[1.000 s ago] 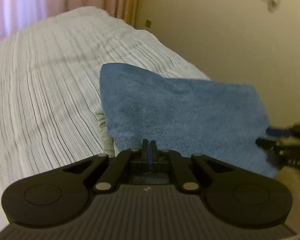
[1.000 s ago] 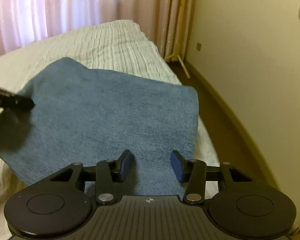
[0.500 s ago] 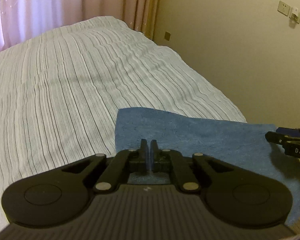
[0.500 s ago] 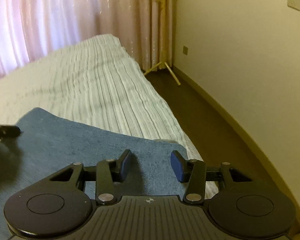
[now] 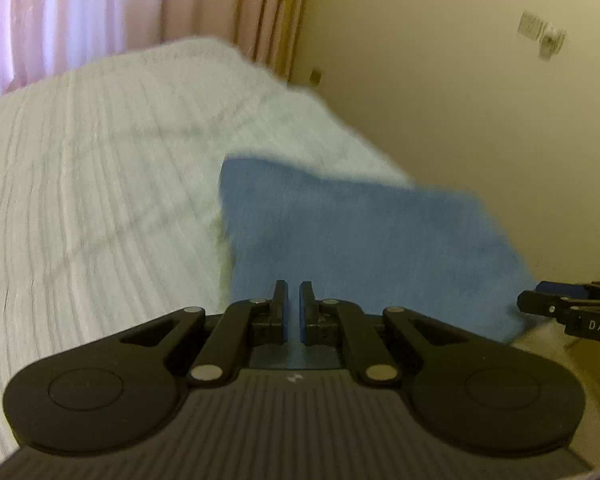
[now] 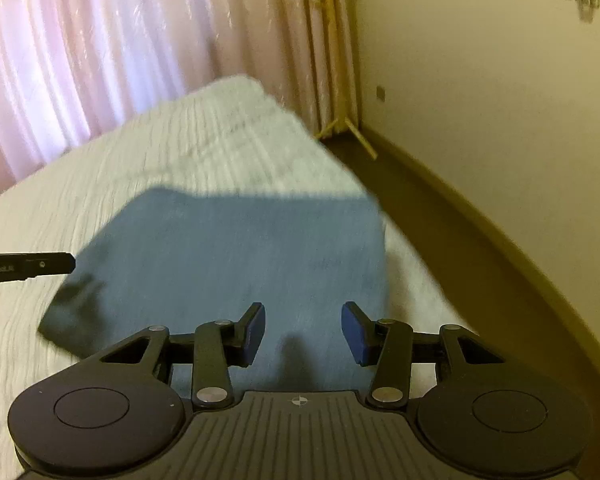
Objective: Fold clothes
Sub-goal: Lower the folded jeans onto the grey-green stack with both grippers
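Note:
A blue folded cloth [image 5: 360, 240] lies flat on the striped white bed [image 5: 100, 180], near the bed's right edge. My left gripper [image 5: 294, 292] hovers over the cloth's near left corner, shut to a thin slit with nothing seen between the pads. In the right wrist view the same cloth [image 6: 240, 248] spreads out ahead of my right gripper [image 6: 304, 312], which stands open above the near edge with nothing between its fingers. Each gripper shows at the edge of the other's view: the right gripper [image 5: 572, 312] and the left gripper [image 6: 28, 266]. Both views are blurred.
Pink curtains [image 6: 100, 60] hang behind the bed's far end. A cream wall [image 5: 460, 100] runs along the right, with a strip of dark floor [image 6: 440, 220] between it and the bed. A wooden stand's legs [image 6: 348, 132] rest in the far corner.
Both grippers pulled back from the cloth half a second ago, so it sank low in view, and have now come forward over it again. The cloth has not moved. Jaw openings look unchanged.

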`<state>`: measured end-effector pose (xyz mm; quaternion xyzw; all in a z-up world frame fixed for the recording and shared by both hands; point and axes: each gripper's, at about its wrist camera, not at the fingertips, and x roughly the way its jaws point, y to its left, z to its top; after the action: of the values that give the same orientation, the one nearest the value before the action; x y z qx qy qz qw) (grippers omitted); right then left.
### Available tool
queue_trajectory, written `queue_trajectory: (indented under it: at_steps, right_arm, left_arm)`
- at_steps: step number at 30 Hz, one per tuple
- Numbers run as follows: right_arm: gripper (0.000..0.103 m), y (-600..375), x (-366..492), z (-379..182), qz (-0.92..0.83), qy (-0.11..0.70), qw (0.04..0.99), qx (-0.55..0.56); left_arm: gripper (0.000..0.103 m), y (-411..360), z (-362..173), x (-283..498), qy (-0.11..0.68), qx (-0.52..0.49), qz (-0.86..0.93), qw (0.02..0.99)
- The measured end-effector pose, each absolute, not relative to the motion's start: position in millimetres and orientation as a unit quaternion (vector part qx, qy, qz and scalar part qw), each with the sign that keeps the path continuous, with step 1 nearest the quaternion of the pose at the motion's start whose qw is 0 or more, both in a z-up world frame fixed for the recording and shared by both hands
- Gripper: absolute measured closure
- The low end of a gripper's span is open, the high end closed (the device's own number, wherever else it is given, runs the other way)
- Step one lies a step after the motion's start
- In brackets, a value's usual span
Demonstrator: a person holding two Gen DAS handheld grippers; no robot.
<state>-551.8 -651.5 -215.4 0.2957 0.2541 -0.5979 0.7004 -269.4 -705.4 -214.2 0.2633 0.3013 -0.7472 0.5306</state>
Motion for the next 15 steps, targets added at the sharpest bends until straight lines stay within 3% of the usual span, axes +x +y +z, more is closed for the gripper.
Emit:
queue_trajectory:
  at_steps: [4, 10, 15]
  right_arm:
    - [0.056, -642.3, -533.9, -229.7, -0.599, 0.294, 0.697, 0.262]
    - [0.056, -626.0, -530.3, -196.3, -0.594, 0.264, 0.687, 0.326]
    - [0.056, -599.9, -520.9, -168.7, -0.605, 0.253, 0.659, 0.368]
  left_arm:
    - [0.1, -691.9, -214.2, -270.4, 0.308, 0.268, -0.733, 0.544]
    - [0.097, -672.0, -170.8, -277.3, 0.302, 0.276, -0.709, 0.575]
    - [0.082, -641.5, -128.6, -281.8, 0.291, 0.303, -0.689, 0.591]
